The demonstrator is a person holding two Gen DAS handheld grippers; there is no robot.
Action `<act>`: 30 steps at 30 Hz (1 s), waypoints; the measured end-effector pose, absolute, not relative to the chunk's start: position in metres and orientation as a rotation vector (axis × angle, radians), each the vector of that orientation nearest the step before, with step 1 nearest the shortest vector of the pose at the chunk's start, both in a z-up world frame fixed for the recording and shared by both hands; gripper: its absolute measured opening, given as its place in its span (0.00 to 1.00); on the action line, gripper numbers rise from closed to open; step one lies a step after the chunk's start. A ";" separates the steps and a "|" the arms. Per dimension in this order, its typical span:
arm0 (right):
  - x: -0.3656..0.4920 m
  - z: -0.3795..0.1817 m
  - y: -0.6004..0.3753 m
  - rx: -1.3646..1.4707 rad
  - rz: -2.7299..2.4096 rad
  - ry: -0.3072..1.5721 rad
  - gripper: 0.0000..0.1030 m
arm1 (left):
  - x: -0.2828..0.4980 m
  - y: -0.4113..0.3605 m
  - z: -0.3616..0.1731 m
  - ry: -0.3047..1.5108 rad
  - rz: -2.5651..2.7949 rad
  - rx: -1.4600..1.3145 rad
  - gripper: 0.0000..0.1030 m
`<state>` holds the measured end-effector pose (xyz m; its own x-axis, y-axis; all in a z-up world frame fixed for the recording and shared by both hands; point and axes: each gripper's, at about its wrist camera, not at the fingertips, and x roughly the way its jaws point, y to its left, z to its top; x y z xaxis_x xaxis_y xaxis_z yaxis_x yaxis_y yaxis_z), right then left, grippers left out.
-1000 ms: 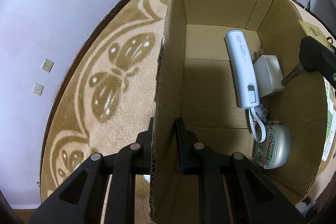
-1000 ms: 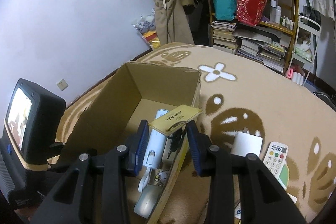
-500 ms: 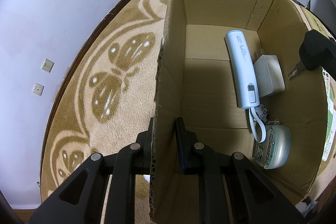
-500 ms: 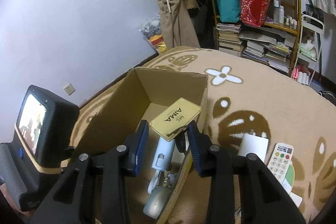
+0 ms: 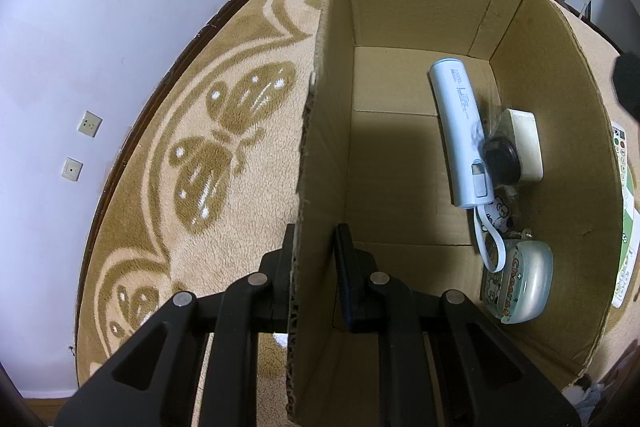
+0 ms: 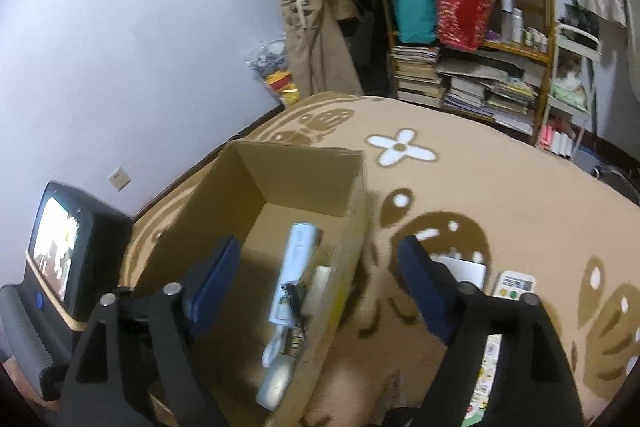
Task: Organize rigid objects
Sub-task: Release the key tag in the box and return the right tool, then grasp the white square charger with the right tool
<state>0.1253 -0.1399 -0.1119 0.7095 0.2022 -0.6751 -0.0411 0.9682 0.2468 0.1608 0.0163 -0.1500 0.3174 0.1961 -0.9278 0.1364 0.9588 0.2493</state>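
My left gripper (image 5: 316, 247) is shut on the left wall of an open cardboard box (image 5: 320, 115), one finger on each side of it. Inside the box lie a light blue cylindrical device (image 5: 460, 131), a white adapter (image 5: 524, 143), a blurred black key (image 5: 498, 159) on top of them, and a pale green pouch (image 5: 520, 281). My right gripper (image 6: 320, 279) is open and empty above the box (image 6: 256, 195). The blue device (image 6: 294, 271) and key (image 6: 294, 297) show between its fingers.
A white card (image 6: 466, 271) and a white remote (image 6: 512, 285) lie on the tan patterned carpet (image 6: 480, 187) right of the box. A shelf with books and bags (image 6: 468, 39) stands at the back. The left gripper's screen (image 6: 56, 247) is at left.
My right gripper has opened and let go of the key with its yellow tag. The key has dropped into the box onto the blue device and adapter. The left gripper has not moved.
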 end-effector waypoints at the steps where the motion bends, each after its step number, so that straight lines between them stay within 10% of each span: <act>1: 0.126 -0.113 -0.144 0.230 0.123 0.784 0.94 | 0.161 0.016 -0.150 1.253 0.040 0.306 0.16; 23: 0.142 -0.168 -0.212 0.320 -0.089 0.880 0.97 | 0.161 0.016 -0.148 1.253 0.041 0.304 0.16; 30: 0.149 -0.189 -0.215 0.350 -0.070 0.915 0.84 | 0.161 0.016 -0.148 1.254 0.041 0.305 0.16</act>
<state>0.1491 -0.2147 -0.1888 0.6119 0.0885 -0.7860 0.2071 0.9411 0.2673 0.1608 0.0163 -0.1480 0.3166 0.1965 -0.9280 0.1355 0.9589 0.2493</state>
